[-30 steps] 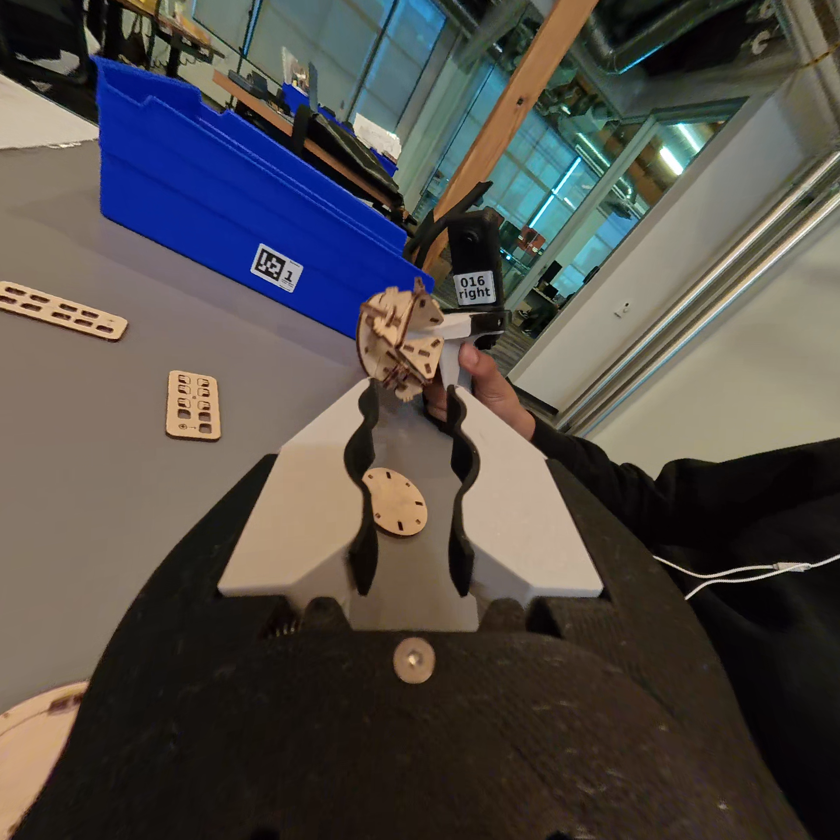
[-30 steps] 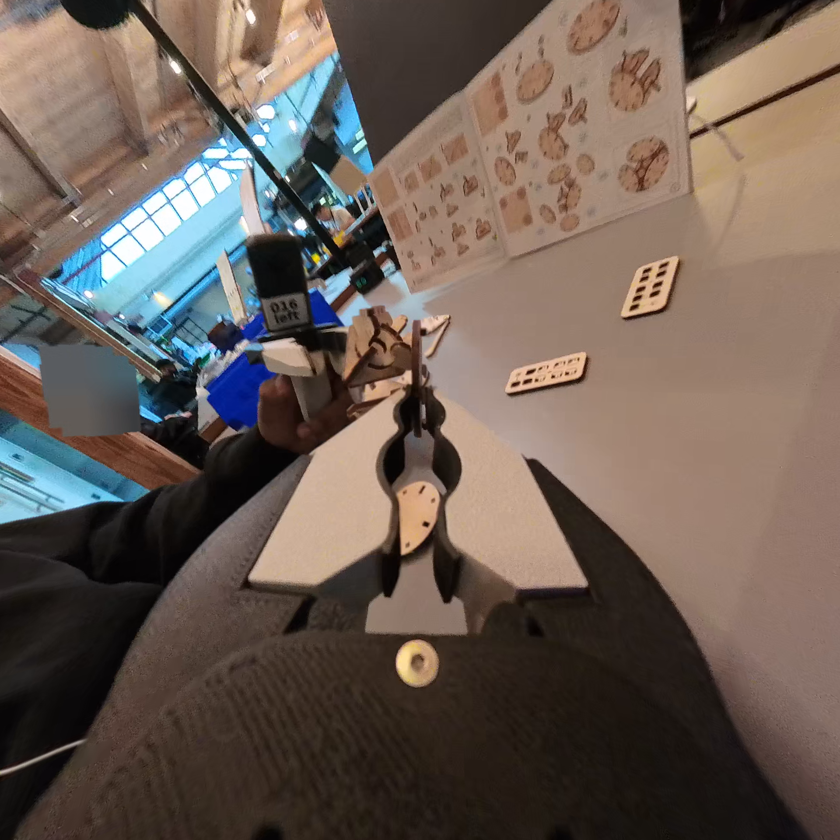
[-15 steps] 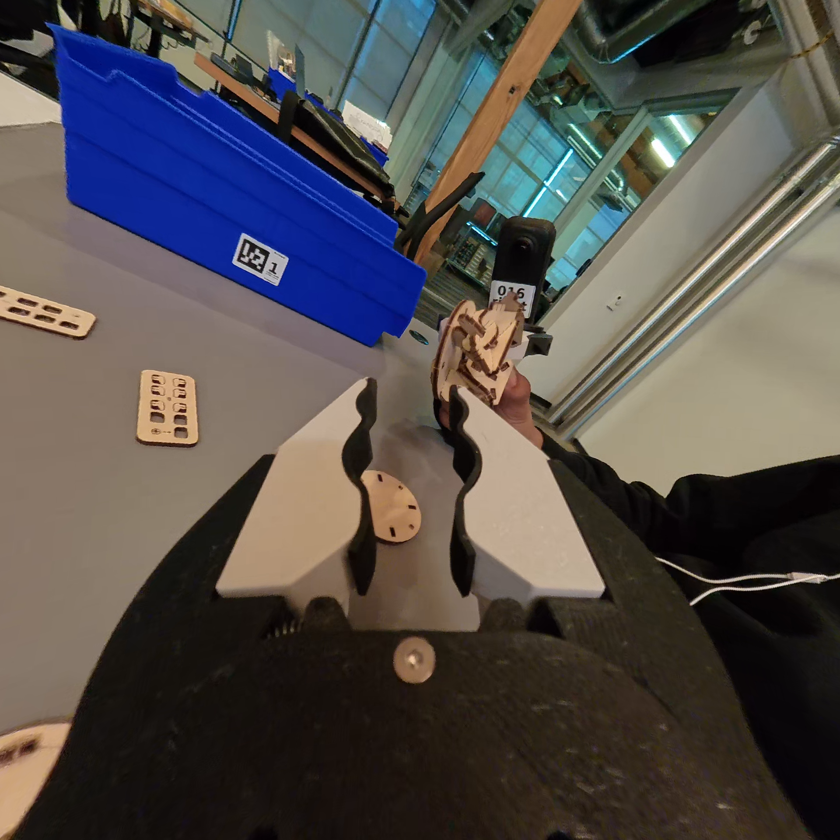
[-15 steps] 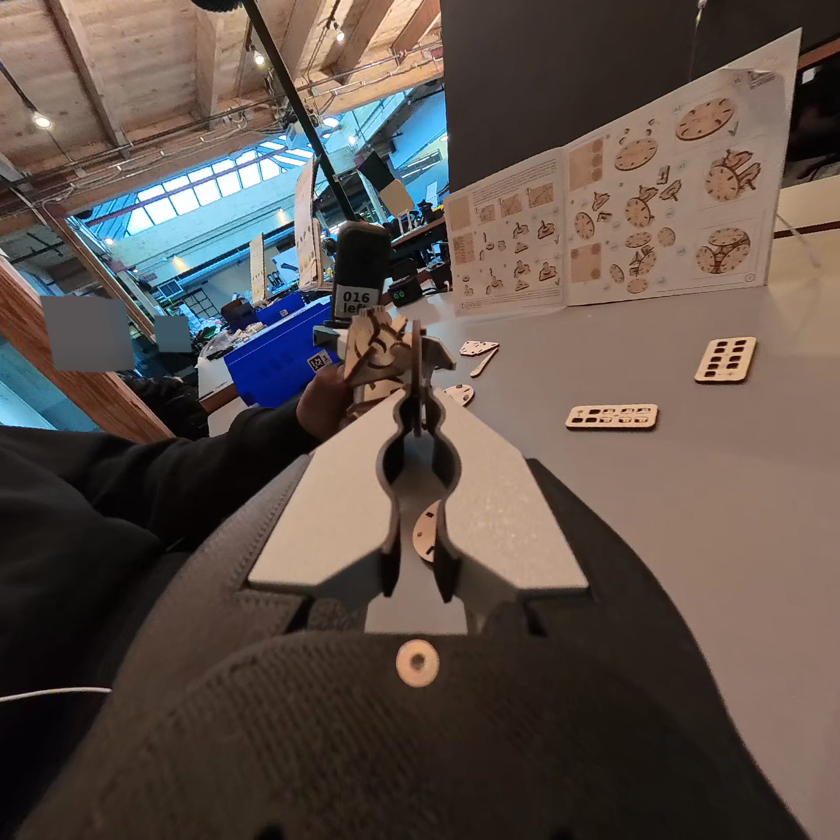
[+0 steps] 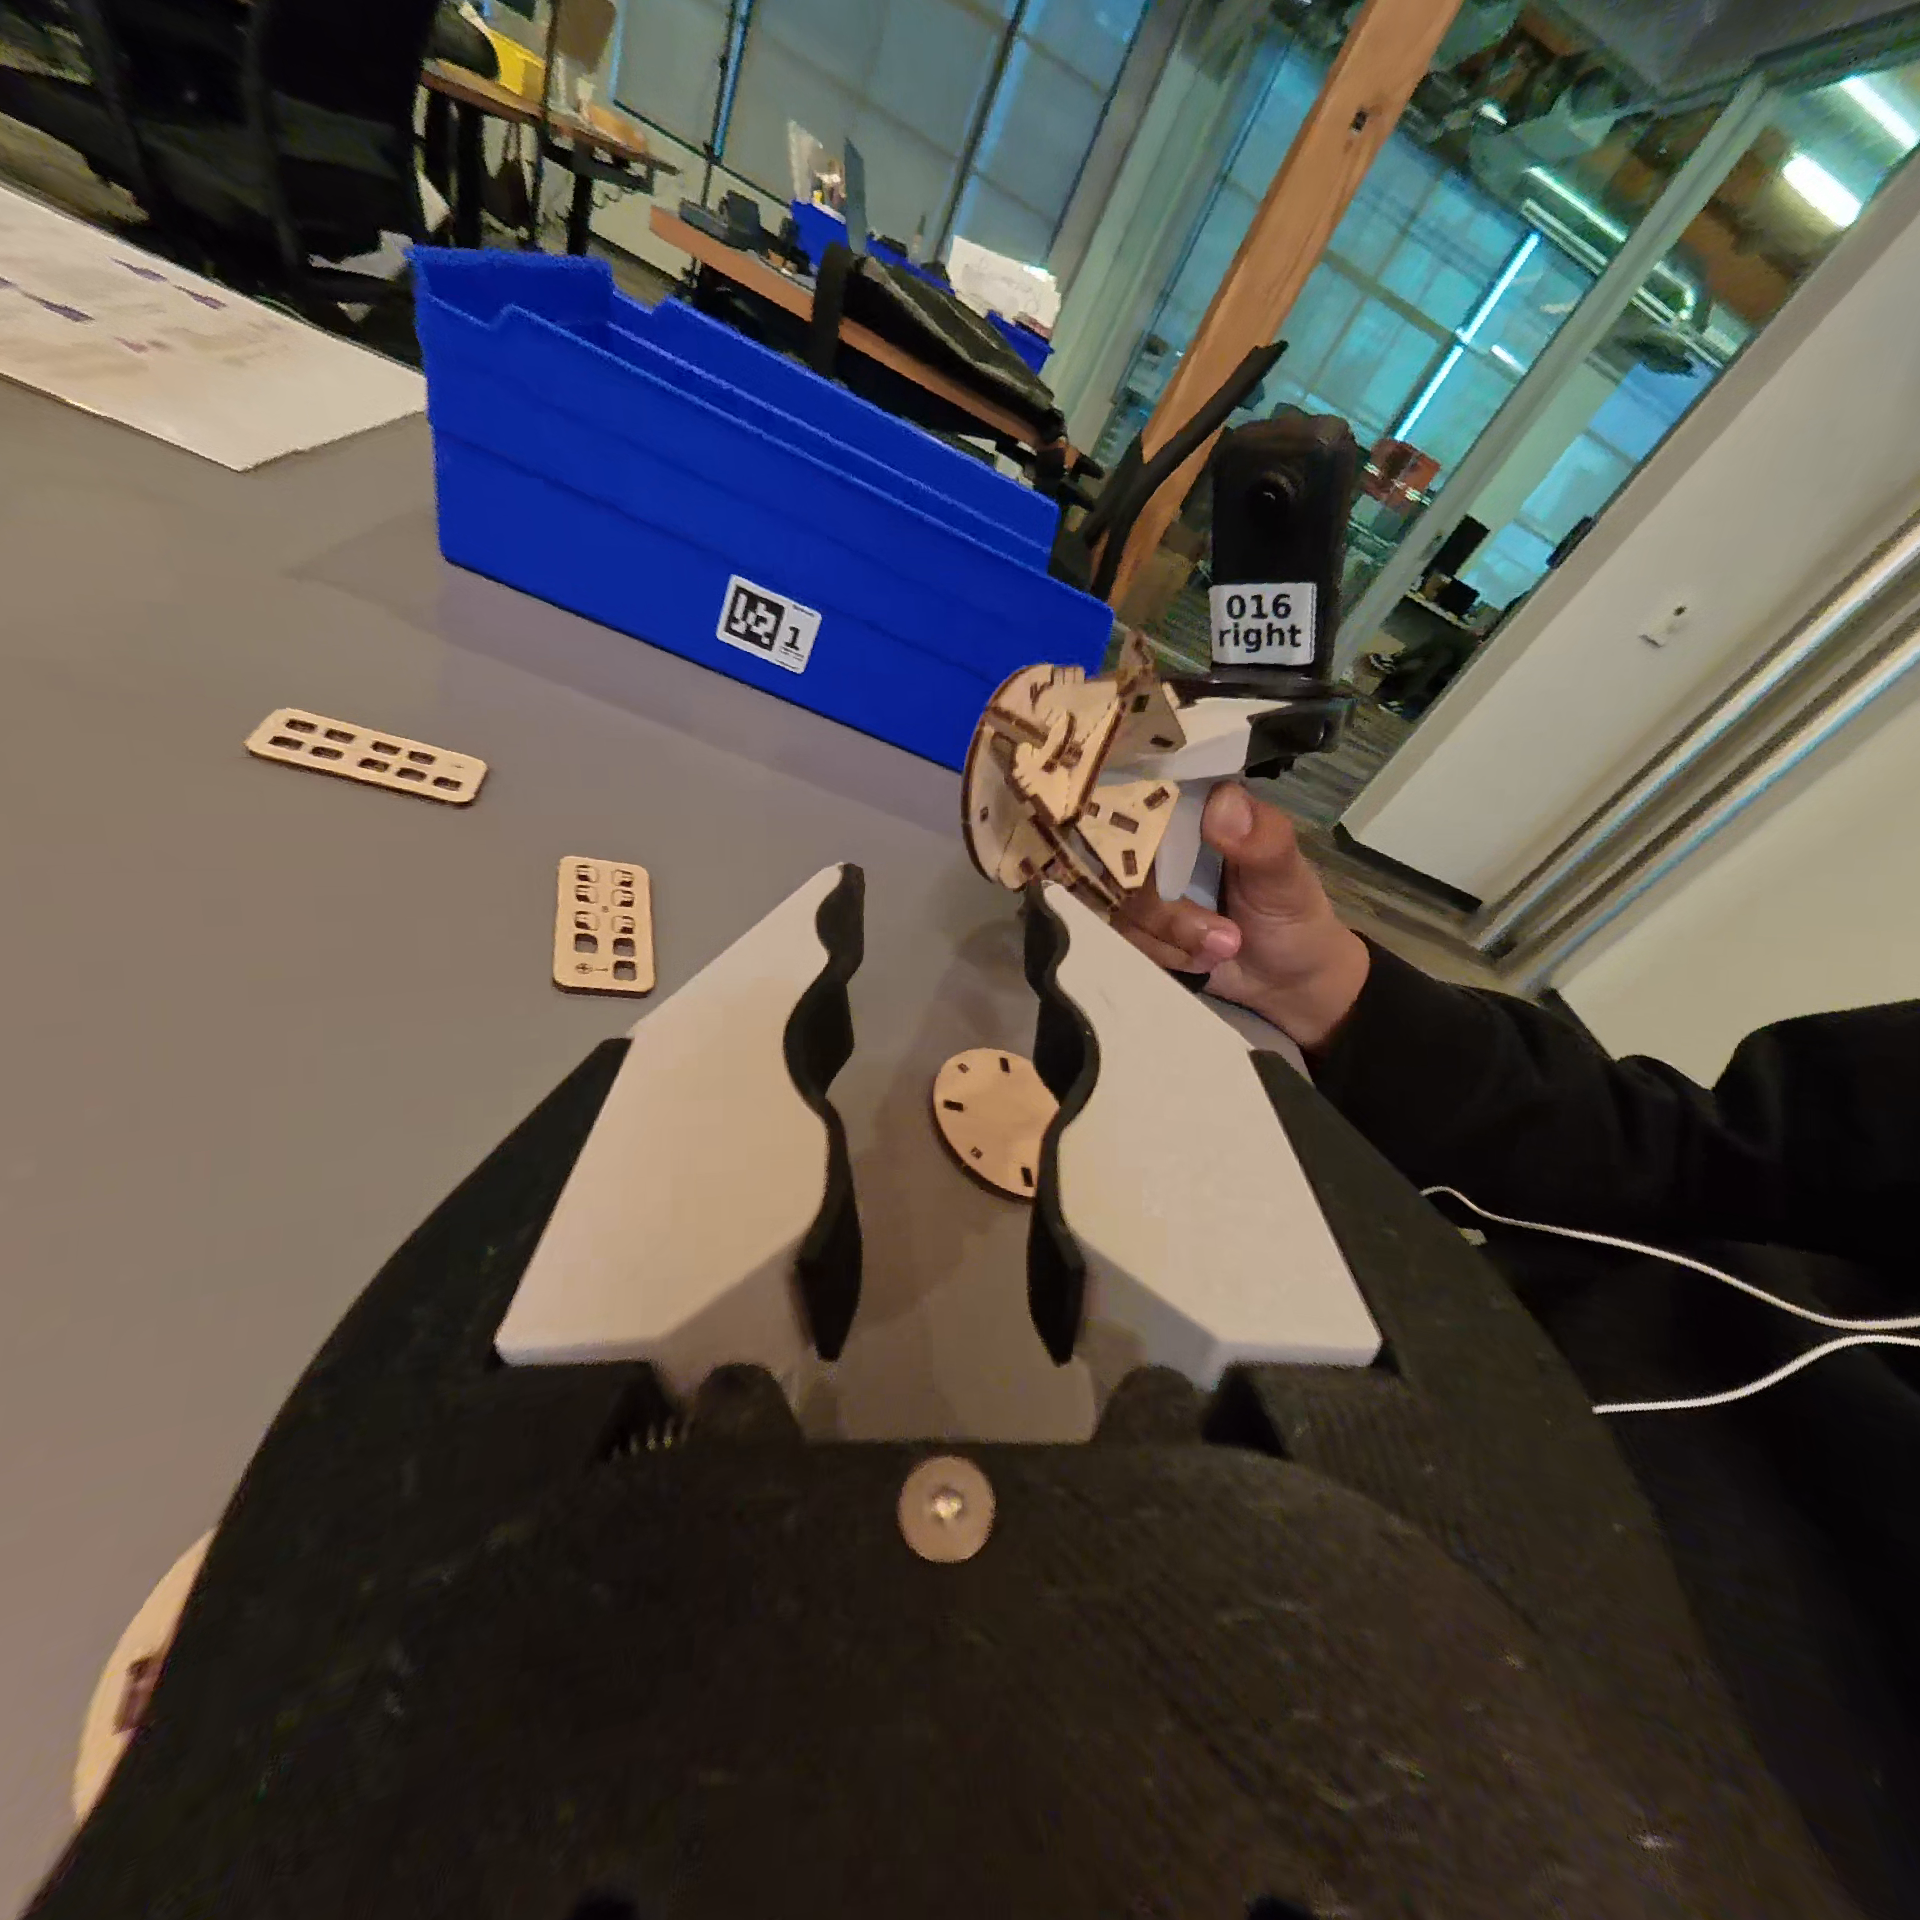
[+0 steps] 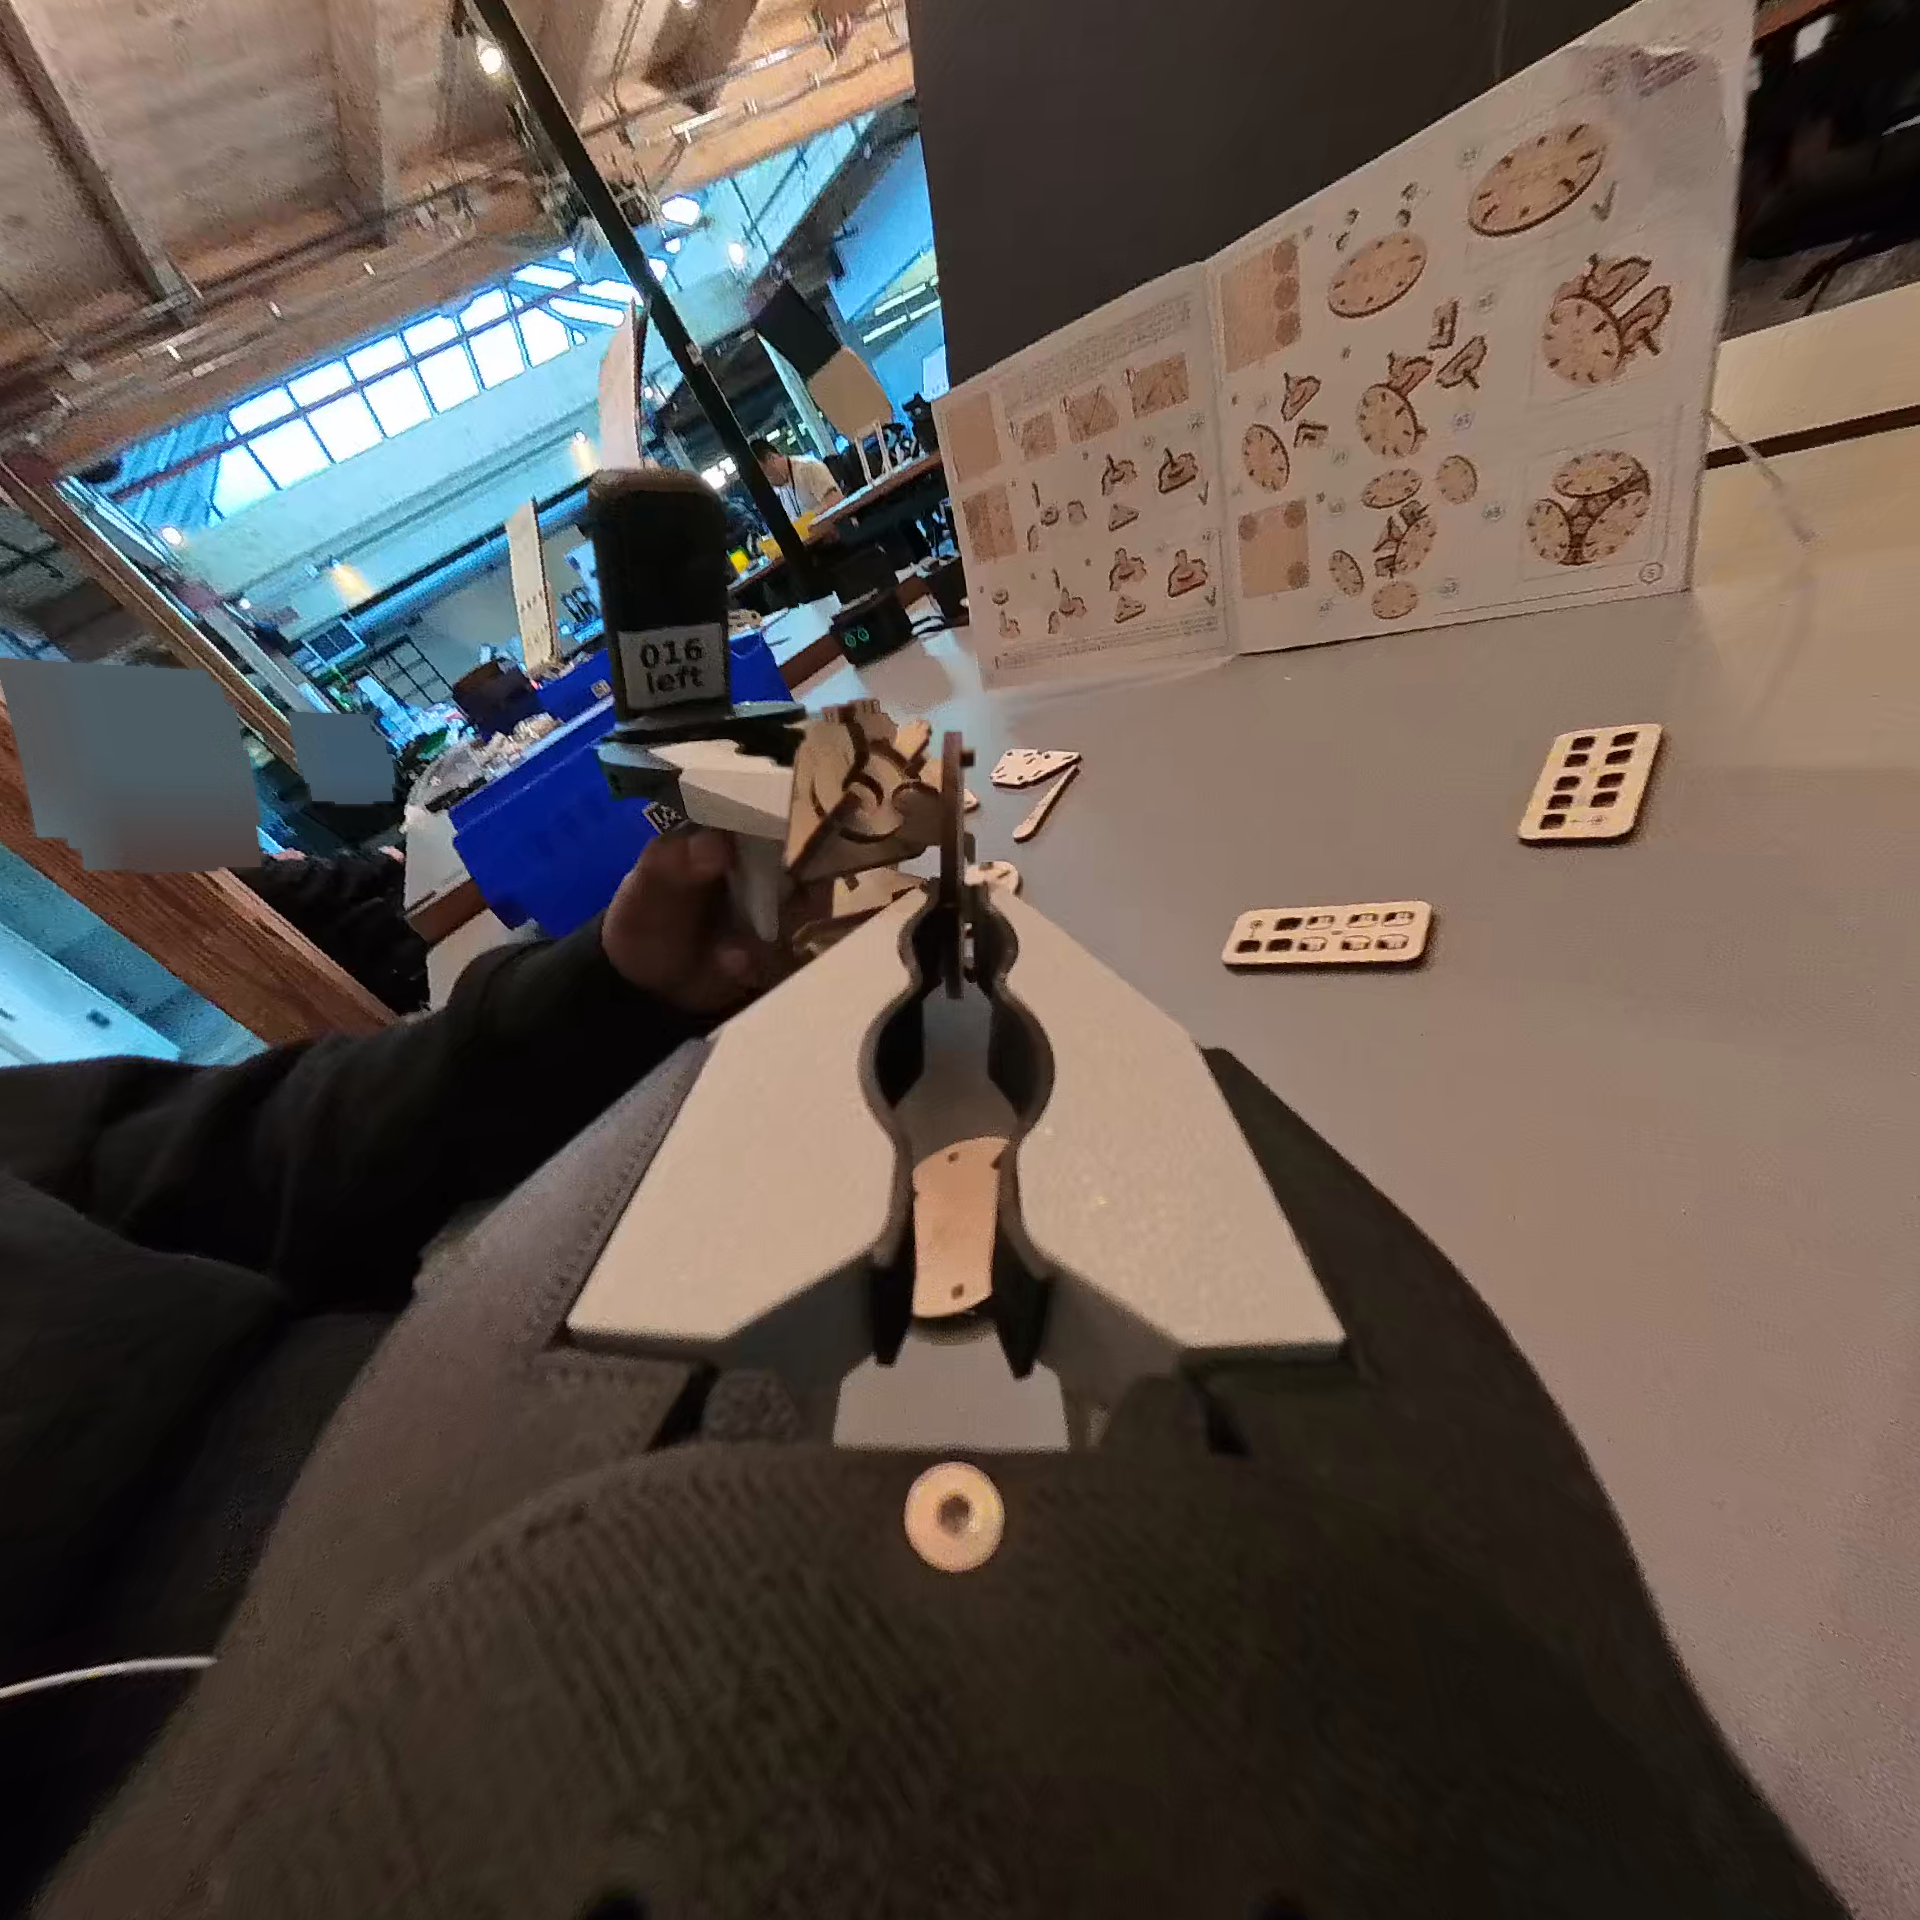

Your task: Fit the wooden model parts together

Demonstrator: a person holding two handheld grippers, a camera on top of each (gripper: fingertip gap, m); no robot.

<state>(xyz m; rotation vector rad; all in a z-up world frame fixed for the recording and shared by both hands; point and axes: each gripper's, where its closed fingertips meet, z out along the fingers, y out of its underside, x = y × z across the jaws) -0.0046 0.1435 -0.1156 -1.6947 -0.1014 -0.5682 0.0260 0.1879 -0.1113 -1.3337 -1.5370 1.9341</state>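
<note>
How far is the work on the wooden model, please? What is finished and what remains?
Partly built: the round wooden plywood assembly already has several pieces slotted together. The right gripper clamps it by its disc edge. The left gripper is open and empty beside it. Still loose on the grey table: a small slotted wooden disc and two punched-out wooden frames.

Pale laser-cut wooden model (image 5: 1070, 779); matt grey table (image 5: 260, 1039); glossy blue plastic bin (image 5: 644, 499).
</note>
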